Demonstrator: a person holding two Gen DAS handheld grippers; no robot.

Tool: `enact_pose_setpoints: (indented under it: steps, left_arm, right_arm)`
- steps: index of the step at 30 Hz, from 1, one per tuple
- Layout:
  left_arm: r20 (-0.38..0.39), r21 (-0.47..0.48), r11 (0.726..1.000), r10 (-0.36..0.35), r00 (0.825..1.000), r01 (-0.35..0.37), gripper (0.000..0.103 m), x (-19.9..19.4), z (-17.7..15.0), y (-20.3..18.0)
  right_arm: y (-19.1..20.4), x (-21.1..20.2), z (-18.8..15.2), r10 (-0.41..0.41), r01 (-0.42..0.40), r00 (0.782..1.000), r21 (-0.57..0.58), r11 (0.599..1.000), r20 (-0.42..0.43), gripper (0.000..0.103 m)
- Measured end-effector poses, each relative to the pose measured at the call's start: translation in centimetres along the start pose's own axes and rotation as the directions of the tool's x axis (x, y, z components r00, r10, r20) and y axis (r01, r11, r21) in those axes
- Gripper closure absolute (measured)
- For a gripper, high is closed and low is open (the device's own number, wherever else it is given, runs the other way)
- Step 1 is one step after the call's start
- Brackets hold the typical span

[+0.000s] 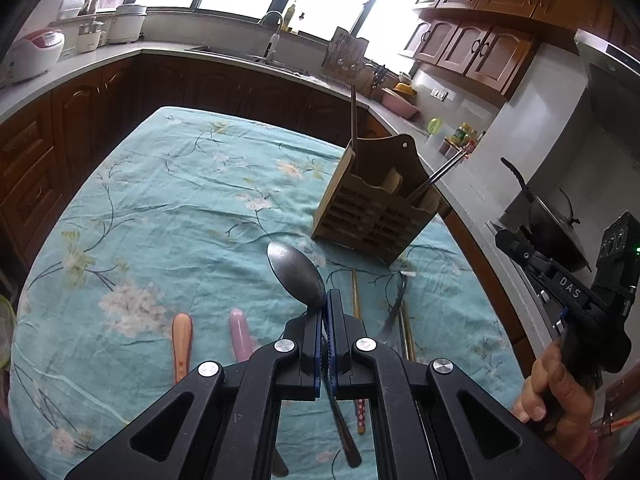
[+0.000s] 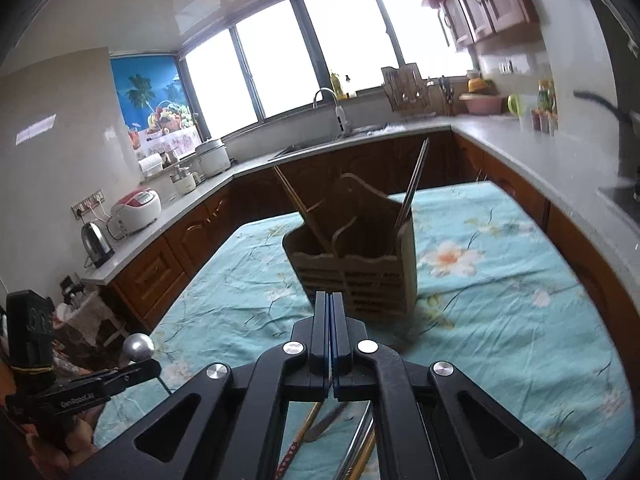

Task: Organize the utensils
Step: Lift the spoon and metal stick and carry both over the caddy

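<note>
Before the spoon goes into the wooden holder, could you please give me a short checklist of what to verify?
1. Left gripper shut on the metal spoon: ok.
2. Spoon clear of the tablecloth: ok.
3. Wooden utensil holder upright: ok.
4. Free compartment in the holder: cannot tell.
5. Right gripper shut and holding nothing: ok.
6. Right gripper out of the spoon's path: cannot tell.

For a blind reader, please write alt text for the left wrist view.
The left gripper is shut on a metal spoon, bowl pointing ahead, above a floral tablecloth. A wooden utensil holder stands beyond it, with more utensils lying on the cloth.
</note>
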State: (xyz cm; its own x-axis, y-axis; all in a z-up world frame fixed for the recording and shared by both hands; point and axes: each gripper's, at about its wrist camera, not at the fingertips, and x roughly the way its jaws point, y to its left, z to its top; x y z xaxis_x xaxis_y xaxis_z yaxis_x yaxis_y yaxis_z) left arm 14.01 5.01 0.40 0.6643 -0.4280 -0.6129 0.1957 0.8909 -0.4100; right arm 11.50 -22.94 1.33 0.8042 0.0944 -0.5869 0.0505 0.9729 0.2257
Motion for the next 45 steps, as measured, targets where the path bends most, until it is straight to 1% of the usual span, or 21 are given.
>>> enact_pose_setpoints:
  steps: [2, 5, 6, 7, 9, 10, 13, 15, 18, 19, 20, 23, 27, 29, 30, 32, 35, 40, 43, 44, 45]
  left_arm:
    - [0.0, -0.004, 1.0, -0.003, 1.0, 0.003, 0.102, 0.0, 0.0, 0.1]
    - [-0.004, -0.007, 1.0, -0.007, 1.0, 0.007, 0.102, 0.3, 0.1, 0.4]
    - [-0.007, -0.009, 1.0, -0.007, 1.0, 0.007, 0.102, 0.4, 0.1, 0.5]
    - [-0.01, -0.01, 1.0, -0.007, 1.0, 0.007, 0.102, 0.6, 0.1, 0.6]
    - [-0.016, -0.016, 1.0, -0.008, 1.0, 0.007, 0.102, 1.0, 0.3, 0.7]
    - [-0.019, -0.02, 1.0, -0.008, 1.0, 0.007, 0.102, 1.3, 0.4, 0.8]
    - [-0.028, -0.034, 0.999, -0.011, 1.0, 0.01, 0.102, 2.2, 1.0, 1.2]
    - [-0.029, -0.037, 0.999, -0.012, 0.999, 0.011, 0.102, 2.7, 1.5, 1.3]
    - [-0.032, -0.042, 0.999, -0.015, 0.999, 0.014, 0.102, 3.7, 2.4, 1.5]
    - [-0.032, -0.044, 0.999, -0.016, 0.999, 0.014, 0.102, 4.0, 2.6, 1.5]
    - [-0.033, -0.045, 0.999, -0.017, 0.999, 0.015, 0.102, 4.3, 2.8, 1.6]
    - [-0.032, -0.049, 0.999, -0.019, 0.999, 0.017, 0.102, 5.0, 3.5, 1.7]
    - [-0.034, -0.056, 0.998, -0.02, 0.999, 0.018, 0.102, 6.1, 4.0, 1.7]
    - [-0.035, -0.059, 0.998, -0.021, 0.999, 0.019, 0.102, 6.5, 4.2, 1.7]
    - [-0.033, -0.059, 0.998, -0.02, 0.999, 0.018, 0.102, 6.6, 4.3, 1.7]
    - [-0.03, -0.059, 0.998, -0.021, 0.999, 0.019, 0.102, 6.7, 4.3, 1.6]
    - [-0.025, -0.055, 0.998, -0.023, 0.999, 0.021, 0.102, 6.4, 4.1, 1.3]
    - [-0.013, -0.047, 0.999, -0.027, 1.0, 0.026, 0.102, 5.6, 4.0, 0.8]
    - [0.009, -0.035, 0.999, -0.032, 0.999, 0.032, 0.102, 4.9, 4.3, 0.3]
    - [0.015, -0.029, 0.999, -0.032, 0.999, 0.033, 0.102, 4.6, 4.4, 0.2]
    - [0.022, -0.023, 0.999, -0.033, 0.999, 0.033, 0.102, 4.3, 4.5, 0.1]
  right_arm:
    - [-0.2, 0.2, -0.1, -0.006, 0.006, 1.0, 0.001, 1.0, -0.008, 0.103]
    - [-2.5, 1.8, -0.8, -0.02, 0.025, 0.998, 0.083, 0.996, -0.062, 0.101]
    - [-3.6, 2.7, -1.2, -0.031, 0.042, 0.995, 0.117, 0.992, -0.097, 0.093]
    - [-4.6, 3.7, -1.7, -0.05, 0.069, 0.99, 0.146, 0.987, -0.129, 0.08]
    - [-6.2, 5.4, -2.6, -0.055, 0.088, 0.982, 0.181, 0.979, -0.179, 0.059]
    - [-6.9, 6.1, -3.1, -0.057, 0.095, 0.98, 0.195, 0.976, -0.193, 0.058]
    - [-8.4, 8.4, -4.3, -0.071, 0.126, 0.967, 0.217, 0.968, -0.246, 0.058]
    - [-9.1, 9.7, -4.8, -0.056, 0.126, 0.961, 0.248, 0.961, -0.269, 0.058]
    - [-9.9, 11.7, -5.3, -0.04, 0.125, 0.952, 0.263, 0.957, -0.304, 0.058]
    - [-10.1, 12.2, -5.3, -0.024, 0.115, 0.95, 0.277, 0.954, -0.312, 0.058]
    - [-10.8, 13.2, -5.4, 0.01, 0.097, 0.946, 0.311, 0.946, -0.324, 0.058]
    - [-11.8, 14.6, -5.6, 0.039, 0.092, 0.939, 0.359, 0.929, -0.341, 0.058]
    - [-13.8, 15.8, -5.3, 0.124, 0.034, 0.946, 0.471, 0.882, -0.3, 0.06]
    - [-14.5, 16.4, -5.3, 0.159, 0.012, 0.943, 0.504, 0.864, -0.294, 0.074]
    - [-14.5, 16.5, -5.3, 0.167, 0.007, 0.94, 0.506, 0.862, -0.297, 0.088]
    - [-14.1, 16.0, -5.1, 0.139, 0.023, 0.945, 0.485, 0.874, -0.295, 0.089]
    - [-13.8, 14.2, -5.0, 0.149, -0.004, 0.956, 0.495, 0.869, -0.252, 0.092]
    - [-12.8, 10.8, -4.3, 0.149, -0.038, 0.969, 0.479, 0.877, -0.197, 0.095]
    - [-11.5, 8.4, -3.2, 0.141, -0.06, 0.978, 0.444, 0.894, -0.152, 0.097]
    - [-11.2, 8.3, -2.8, 0.138, -0.064, 0.98, 0.435, 0.898, -0.14, 0.097]
    - [-10.6, 7.3, -2.1, 0.134, -0.075, 0.984, 0.415, 0.907, -0.115, 0.098]
